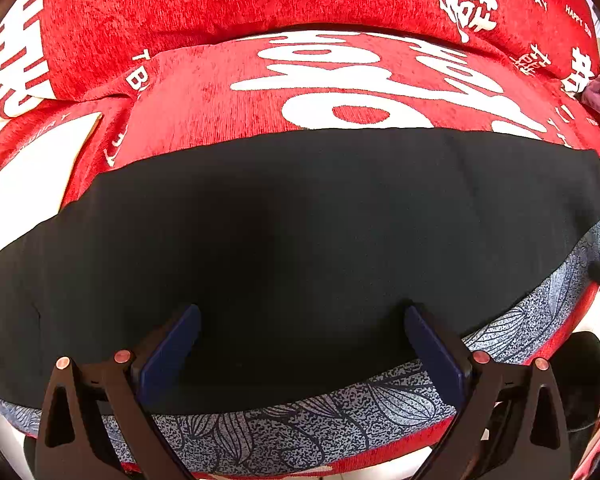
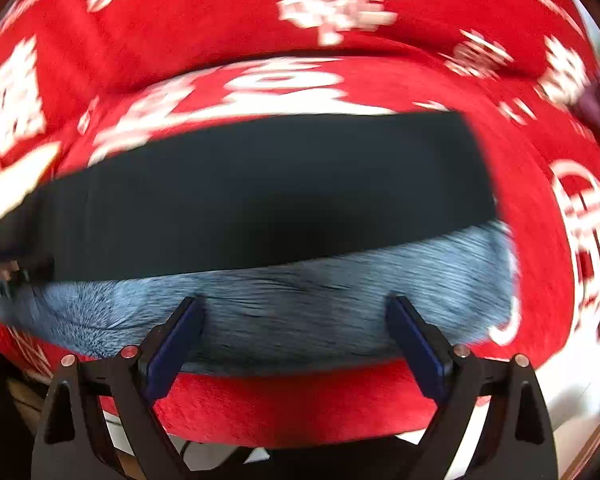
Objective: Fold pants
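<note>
Pants of black cloth with blue leaf-print lining (image 1: 300, 220) lie flat on the red sofa cover (image 1: 220, 112); both released grippers, left (image 1: 302, 316) and right (image 2: 294, 308), should pinch matching edge corners evenly.

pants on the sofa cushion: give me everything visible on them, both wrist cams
The pants lie flat across the red sofa seat cushion as a wide band. The top layer is plain black, matte, smooth, almost unwrinkled. Along the near edge a blue-grey layer with a dark leaf print shows, reaching the cushion's front edge. In the right wrist view the right end is cut straight. No waistband or hems can be made out. Both the left gripper and the right gripper are open over the near edge, gripping nothing.
</note>
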A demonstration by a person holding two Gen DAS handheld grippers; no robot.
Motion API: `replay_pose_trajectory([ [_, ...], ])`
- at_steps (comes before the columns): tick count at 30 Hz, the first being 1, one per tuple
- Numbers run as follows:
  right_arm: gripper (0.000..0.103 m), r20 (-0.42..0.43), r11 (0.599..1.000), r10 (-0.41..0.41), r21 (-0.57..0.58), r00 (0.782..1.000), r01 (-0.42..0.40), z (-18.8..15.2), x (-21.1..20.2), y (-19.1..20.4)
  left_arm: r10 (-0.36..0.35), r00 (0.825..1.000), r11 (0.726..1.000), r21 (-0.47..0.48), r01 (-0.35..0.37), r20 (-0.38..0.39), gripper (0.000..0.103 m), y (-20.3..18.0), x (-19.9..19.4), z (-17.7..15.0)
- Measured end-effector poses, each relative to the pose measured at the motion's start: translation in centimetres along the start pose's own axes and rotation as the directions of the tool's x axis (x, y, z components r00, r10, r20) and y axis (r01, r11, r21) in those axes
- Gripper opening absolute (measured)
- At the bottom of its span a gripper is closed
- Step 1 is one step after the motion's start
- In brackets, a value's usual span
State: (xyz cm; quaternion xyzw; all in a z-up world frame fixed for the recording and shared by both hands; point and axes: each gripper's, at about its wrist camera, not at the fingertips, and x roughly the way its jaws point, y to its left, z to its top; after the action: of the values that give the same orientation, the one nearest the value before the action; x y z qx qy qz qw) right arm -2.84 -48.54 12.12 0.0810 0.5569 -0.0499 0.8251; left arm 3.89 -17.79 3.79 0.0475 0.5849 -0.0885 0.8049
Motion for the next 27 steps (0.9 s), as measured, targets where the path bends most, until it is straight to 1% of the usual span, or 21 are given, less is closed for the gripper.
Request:
replay_pose_trajectory([
  [4, 0.095, 0.039, 0.998, -0.023, 0.053, 0.999, 0.021, -0.1, -2.2, -2.1, 0.002, 1.0, 1.0, -0.006, -0.001, 0.008, 0.102, 0.0, -0.4, 0.1],
  [6, 0.095, 0.069, 0.999, -0.01, 0.041, 0.998, 0.007, 0.1, -3.2, -1.4, 0.007, 0.999, 1.0, -0.006, -0.006, 0.048, 0.102, 0.4, -1.1, 0.0],
  [7, 0.095, 0.091, 1.0, 0.004, 0.014, 0.996, -0.006, 0.4, -3.7, -0.5, 0.013, 0.998, 1.0, -0.019, -0.011, 0.061, 0.102, 1.0, -1.5, 0.0],
  [9, 0.095, 0.119, 0.999, 0.027, -0.049, 0.992, -0.021, 1.0, -4.2, 1.8, 0.011, 0.998, 0.996, -0.084, -0.005, 0.063, 0.102, 3.3, -1.8, 0.2],
  [11, 0.095, 0.125, 0.994, 0.05, -0.103, 0.991, -0.037, 1.7, -3.6, 4.2, 0.014, 0.999, 0.982, -0.188, -0.008, 0.032, 0.102, 6.8, -1.3, 0.2],
  [13, 0.095, 0.107, 0.988, 0.085, -0.134, 0.991, -0.071, 2.2, -2.7, 6.2, 0.049, 0.999, 0.957, -0.286, -0.046, 0.003, 0.102, 10.8, -0.9, -0.8],
  [16, 0.095, 0.083, 0.983, 0.117, -0.154, 0.99, -0.103, 2.5, -1.5, 8.1, 0.12, 0.993, 0.923, -0.365, -0.118, -0.016, 0.102, 15.7, -1.4, -3.4],
  [18, 0.095, 0.069, 0.98, 0.121, -0.169, 0.99, -0.108, 2.5, -0.8, 9.3, 0.135, 0.991, 0.902, -0.413, -0.128, -0.013, 0.102, 18.9, -2.1, -5.4],
  [20, 0.095, 0.055, 0.979, 0.113, -0.176, 0.992, -0.102, 2.1, -0.4, 9.7, 0.168, 0.986, 0.878, -0.455, -0.149, 0.001, 0.102, 21.7, -3.4, -7.1],
  [21, 0.095, 0.05, 0.98, 0.109, -0.175, 0.993, -0.099, 2.1, -0.2, 9.8, 0.2, 0.98, 0.862, -0.475, -0.176, 0.0, 0.102, 23.0, -4.1, -7.6],
  [23, 0.096, 0.045, 0.982, 0.107, -0.164, 0.993, -0.098, 2.1, -0.2, 10.0, 0.283, 0.958, 0.807, -0.527, -0.266, -0.051, 0.101, 25.4, -4.8, -8.8],
  [24, 0.096, 0.048, 0.981, 0.119, -0.161, 0.992, -0.11, 2.1, -0.3, 10.3, 0.235, 0.971, 0.797, -0.564, -0.218, -0.043, 0.101, 26.4, -5.0, -9.3],
  [25, 0.096, 0.051, 0.977, 0.14, -0.169, 0.989, -0.13, 2.1, -0.4, 10.8, 0.221, 0.974, 0.764, -0.613, -0.2, -0.042, 0.101, 26.9, -5.4, -9.8],
  [26, 0.096, 0.048, 0.972, 0.155, -0.187, 0.987, -0.144, 2.0, -0.3, 11.6, 0.243, 0.969, 0.733, -0.648, -0.208, -0.036, 0.101, 26.8, -5.9, -10.3],
  [27, 0.096, 0.04, 0.967, 0.16, -0.208, 0.986, -0.149, 2.0, -0.1, 12.3, 0.241, 0.97, 0.731, -0.657, -0.186, -0.006, 0.101, 26.2, -6.3, -10.4],
])
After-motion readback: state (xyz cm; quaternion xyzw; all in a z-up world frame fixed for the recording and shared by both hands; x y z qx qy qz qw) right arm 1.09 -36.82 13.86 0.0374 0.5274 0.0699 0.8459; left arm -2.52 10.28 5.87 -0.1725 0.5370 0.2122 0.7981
